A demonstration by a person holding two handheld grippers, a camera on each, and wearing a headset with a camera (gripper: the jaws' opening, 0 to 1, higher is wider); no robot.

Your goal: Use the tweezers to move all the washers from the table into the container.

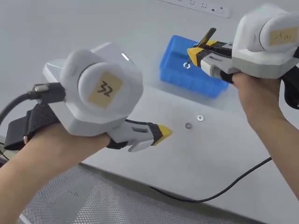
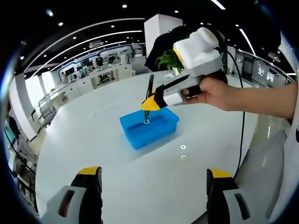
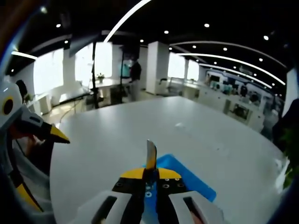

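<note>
Right hand-held gripper (image 1: pixel 194 53), clamped on tweezers (image 1: pixel 207 37) pointing down, holds a washer (image 1: pixel 187 65) over the container (image 1: pixel 187 80). Left hand-held gripper (image 1: pixel 162 133): jaws apart, nearer two loose washers (image 1: pixel 200 118) on the counter (image 1: pixel 215 158).

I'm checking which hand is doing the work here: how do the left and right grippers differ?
The left gripper has its jaws wide apart and empty; the right gripper has its jaws shut on the tweezers. The left gripper hangs over the table; the right gripper is above the blue container. Both are white with yellow jaw tips.
</note>
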